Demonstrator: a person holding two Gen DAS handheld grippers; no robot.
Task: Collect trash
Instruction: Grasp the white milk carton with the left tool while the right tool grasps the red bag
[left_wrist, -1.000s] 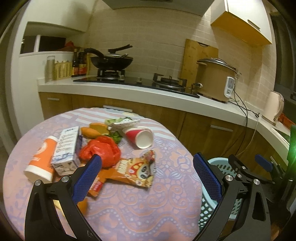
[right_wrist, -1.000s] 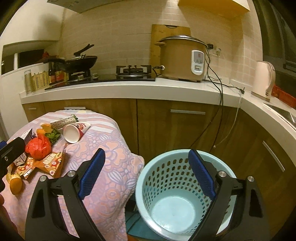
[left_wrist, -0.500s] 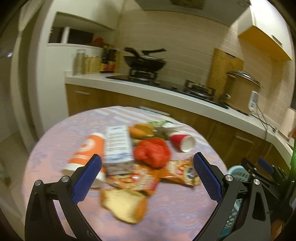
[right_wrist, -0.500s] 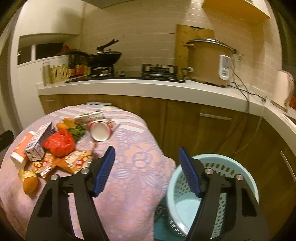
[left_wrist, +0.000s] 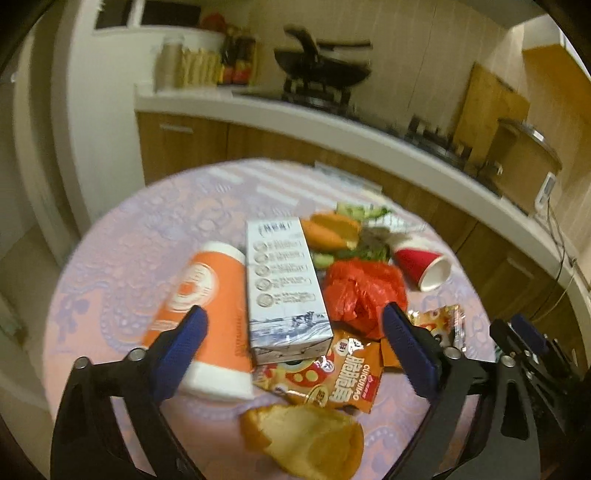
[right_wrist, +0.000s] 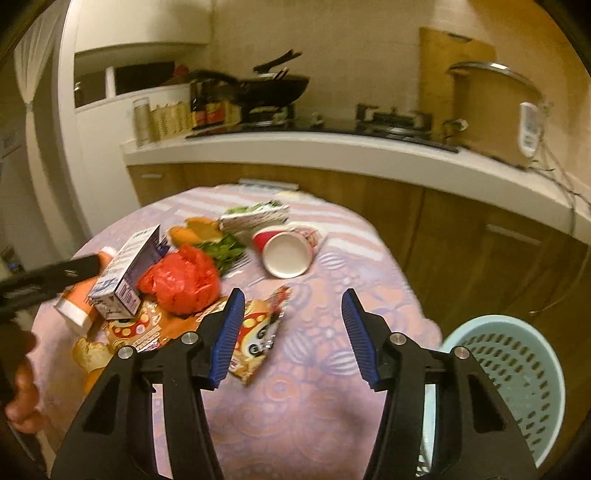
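Trash lies in a pile on the round table, none picked up yet. My left gripper is closing around the milk carton but not touching; my right gripper is closing on nothing. Next I must squeeze the carton (gently) and carry it to the blue basket beside the table. Kitchen counter behind.

Both wrist views look forward and downward over the round desk toward the kitchen counter. The left view sits close above the milk carton; the right, farther back, shares that pile (seen obliquely).
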